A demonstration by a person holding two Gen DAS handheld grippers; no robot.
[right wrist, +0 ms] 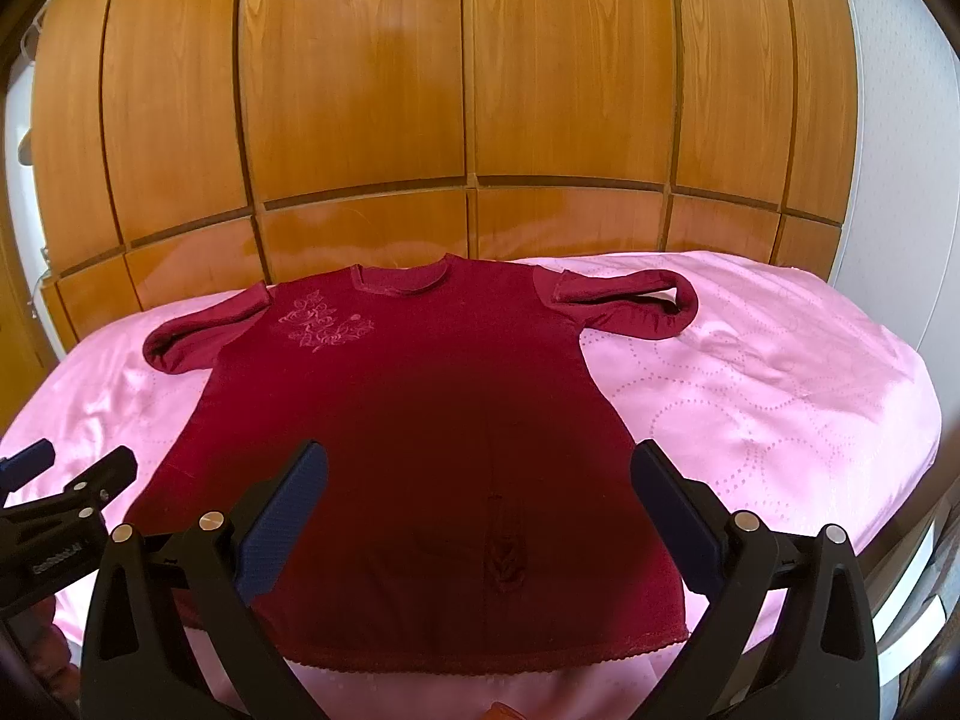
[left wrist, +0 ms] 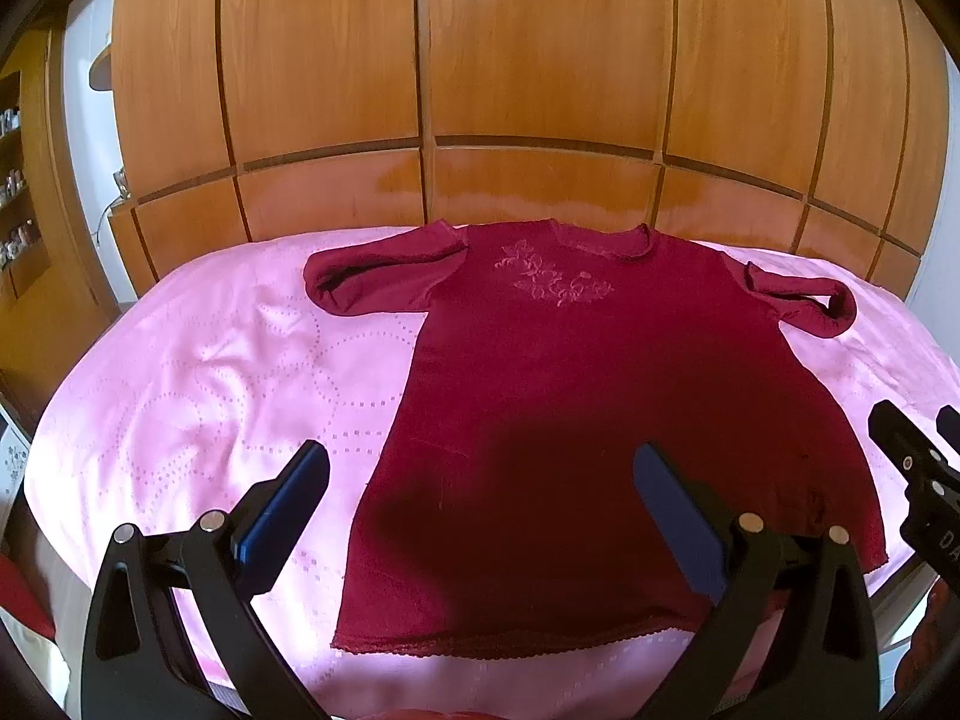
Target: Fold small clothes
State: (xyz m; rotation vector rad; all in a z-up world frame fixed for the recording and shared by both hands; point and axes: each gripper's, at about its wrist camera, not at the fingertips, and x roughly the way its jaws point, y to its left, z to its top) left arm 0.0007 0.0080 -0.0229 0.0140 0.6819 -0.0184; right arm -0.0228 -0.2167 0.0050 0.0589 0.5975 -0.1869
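Hovering with jaws spread wide and nothing between them, the left gripper [left wrist: 480, 480] and right gripper [right wrist: 480, 480] are hanging over the hem of the dark red top [left wrist: 576, 396], lying flat on the pink bedspread [left wrist: 198, 372] before wooden wardrobe doors [right wrist: 468, 72].

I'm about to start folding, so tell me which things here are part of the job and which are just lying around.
Part of the job:
- dark red top, spread flat, unfolded
- left gripper, open, empty
- right gripper, open, empty

Just there:
- pink bedspread under the top
- wooden wardrobe behind
- shelves at far left
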